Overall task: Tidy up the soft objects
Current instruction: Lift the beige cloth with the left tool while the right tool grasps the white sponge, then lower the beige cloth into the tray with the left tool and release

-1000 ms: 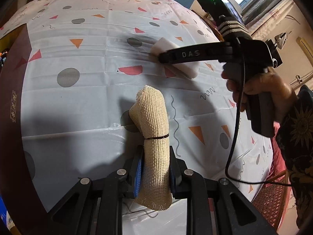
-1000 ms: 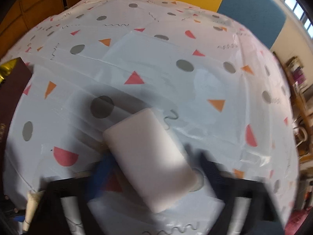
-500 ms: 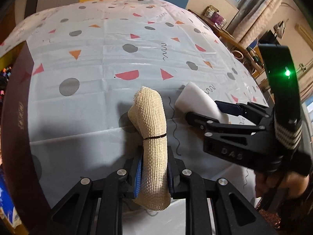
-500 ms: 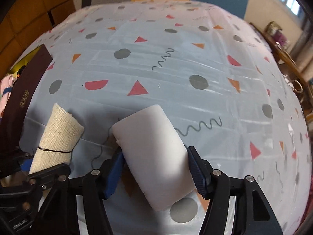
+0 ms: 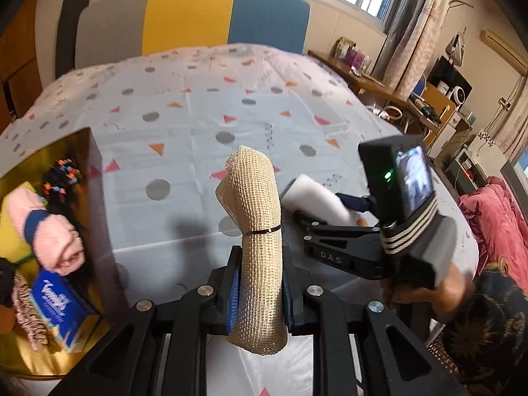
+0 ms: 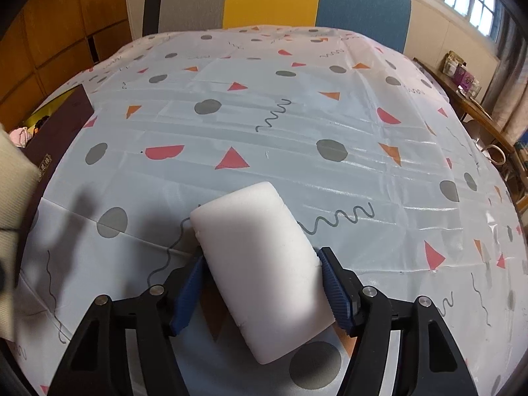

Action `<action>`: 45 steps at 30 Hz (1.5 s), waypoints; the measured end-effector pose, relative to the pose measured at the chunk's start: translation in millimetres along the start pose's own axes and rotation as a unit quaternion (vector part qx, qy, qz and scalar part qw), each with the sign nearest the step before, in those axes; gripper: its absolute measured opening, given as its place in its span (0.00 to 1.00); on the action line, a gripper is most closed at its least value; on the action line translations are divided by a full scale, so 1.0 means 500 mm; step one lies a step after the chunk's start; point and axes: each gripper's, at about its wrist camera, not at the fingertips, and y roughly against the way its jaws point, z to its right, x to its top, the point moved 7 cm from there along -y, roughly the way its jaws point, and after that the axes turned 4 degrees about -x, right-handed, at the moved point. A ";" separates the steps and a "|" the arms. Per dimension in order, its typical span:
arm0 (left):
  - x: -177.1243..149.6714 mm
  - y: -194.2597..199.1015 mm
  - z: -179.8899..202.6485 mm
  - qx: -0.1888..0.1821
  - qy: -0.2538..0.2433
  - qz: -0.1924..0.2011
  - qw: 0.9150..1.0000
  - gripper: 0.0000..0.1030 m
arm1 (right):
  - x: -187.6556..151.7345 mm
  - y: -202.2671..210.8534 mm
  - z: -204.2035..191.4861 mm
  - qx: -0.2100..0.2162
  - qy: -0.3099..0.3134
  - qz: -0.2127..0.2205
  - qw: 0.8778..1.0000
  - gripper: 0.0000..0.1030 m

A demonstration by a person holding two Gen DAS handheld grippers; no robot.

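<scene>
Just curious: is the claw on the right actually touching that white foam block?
Touching. The right wrist view shows both blue pads pressed against the white foam block's sides.

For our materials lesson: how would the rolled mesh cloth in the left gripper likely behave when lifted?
The rolled mesh cloth is probably floppy: its top bends over above the left gripper. Likely light, since a narrow pinch holds it. Its black band should stop it unrolling.

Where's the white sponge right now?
In the right wrist view the white sponge sits low and central between the right gripper's blue fingers, over the patterned tablecloth; the left wrist view shows it just right of the beige mesh roll.
</scene>
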 end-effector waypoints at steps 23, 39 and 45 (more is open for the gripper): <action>-0.001 0.176 -0.119 0.054 0.029 0.080 0.995 0.19 | -0.002 0.002 -0.003 -0.022 0.001 0.033 0.999 0.67; -0.038 0.239 -0.244 0.090 0.079 0.090 0.989 0.19 | -0.002 0.000 0.000 -0.021 -0.007 0.032 0.999 0.67; -0.049 0.330 -0.348 0.120 0.118 0.122 0.978 0.19 | -0.002 -0.001 0.000 -0.022 -0.007 0.032 0.999 0.67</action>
